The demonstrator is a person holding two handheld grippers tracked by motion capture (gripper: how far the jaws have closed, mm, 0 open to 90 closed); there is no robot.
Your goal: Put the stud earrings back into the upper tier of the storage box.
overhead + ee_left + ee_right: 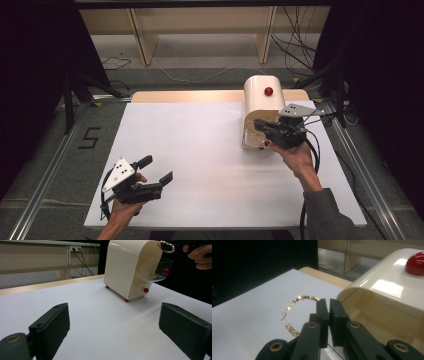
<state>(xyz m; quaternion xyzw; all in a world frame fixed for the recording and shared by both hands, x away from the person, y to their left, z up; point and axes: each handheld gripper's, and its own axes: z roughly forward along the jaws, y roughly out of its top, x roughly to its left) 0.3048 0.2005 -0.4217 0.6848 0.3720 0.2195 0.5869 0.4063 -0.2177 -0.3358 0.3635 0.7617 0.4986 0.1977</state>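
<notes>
I count two grippers, one cream box, one gold chain, and one clear drawer. From the high view I have the left gripper (159, 169) low on the white table (200, 150), well apart from everything else, and the right gripper (262, 131) up against the open front of the cream box (262, 92). On the box I count three red knobs across the views: one on its rounded top (269, 91), one on the clear drawer (166, 271), one on the lower front (146, 290). I also make out two small red feet under it in the left gripper view.

The left gripper view gives me what the high view hides: the clear drawer (156, 271) stands pulled out of the box, and the gold chain (167, 246) hangs just above it beside the person's fingers (200, 255). The right gripper view adds the close detail: the chain (294, 312) loops out to the side of the jaws, in the air over the table, with the box's curved top just beside.

The left jaws stand wide apart with nothing between them, only bare table. The right jaws are pressed together, pinching the gold chain at its end.
</notes>
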